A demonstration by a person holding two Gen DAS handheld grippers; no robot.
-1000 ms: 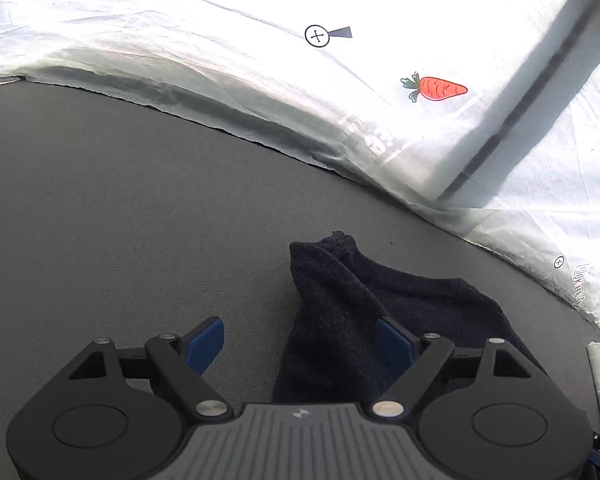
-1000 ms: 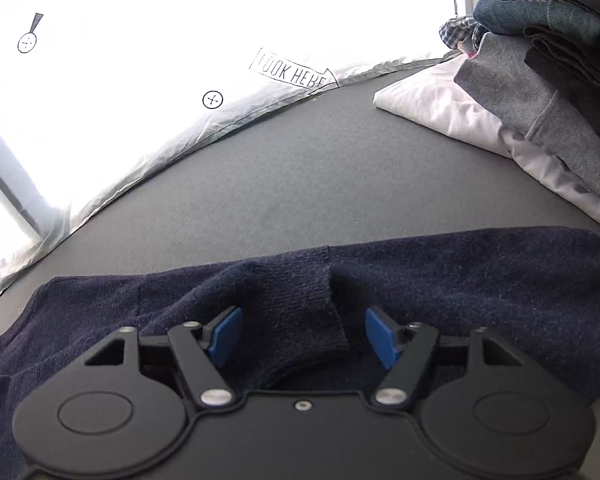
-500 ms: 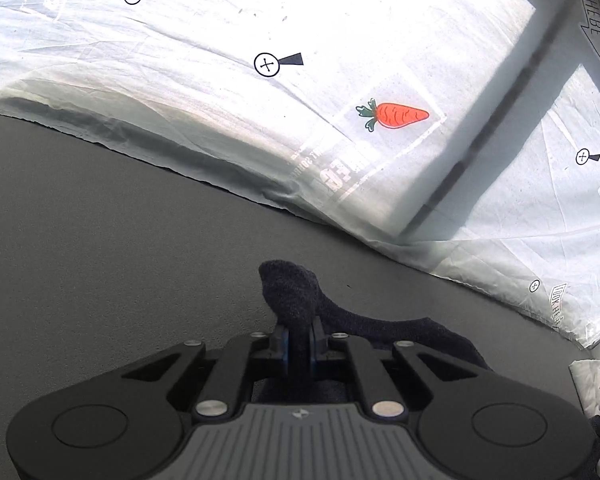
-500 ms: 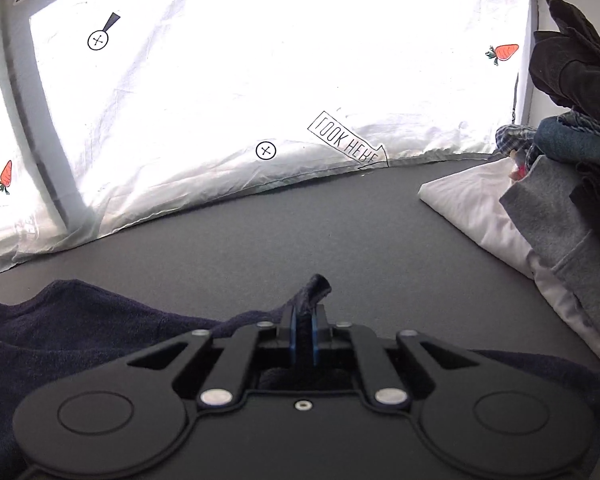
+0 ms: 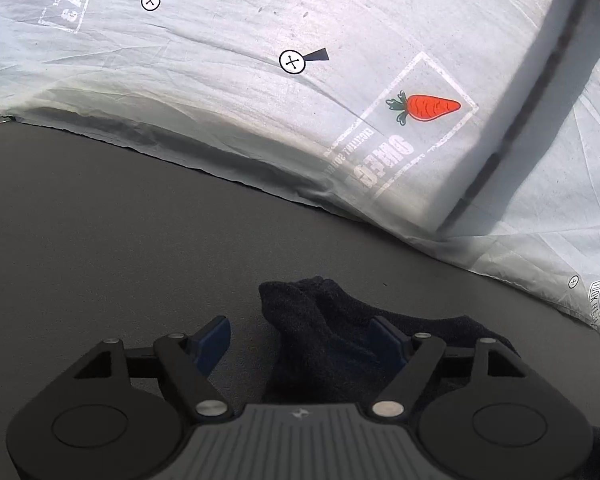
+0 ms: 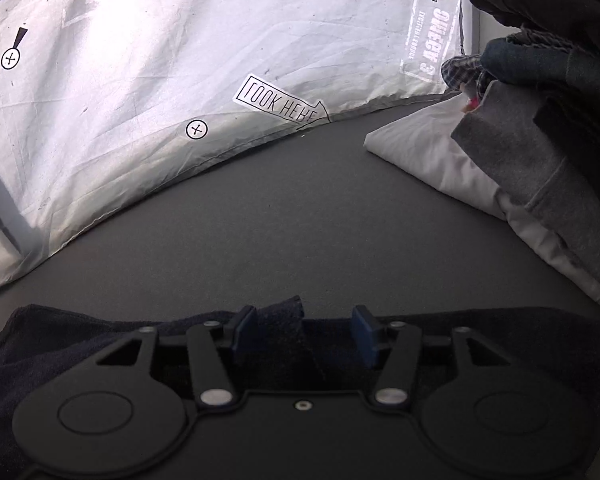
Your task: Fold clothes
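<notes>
A dark navy knit garment [image 5: 320,344] lies on the dark grey table [image 5: 120,240]. In the left wrist view its bunched end rises between the blue fingers, and my left gripper [image 5: 300,340] stands open around it. In the right wrist view the same navy garment [image 6: 60,340] stretches across the near table, with a raised fold between the pads. My right gripper [image 6: 304,330] is open too, its blue fingers apart on either side of that fold.
A pile of clothes [image 6: 540,128] in grey, white, plaid and black sits at the right of the table. A white sheet backdrop [image 5: 260,100] with carrot and arrow marks hangs along the table's far edge. Bare grey table [image 6: 300,216] lies ahead.
Both grippers, shut on pinches of the navy garment half a second ago, have opened. The pinched folds have dropped back toward the table.
</notes>
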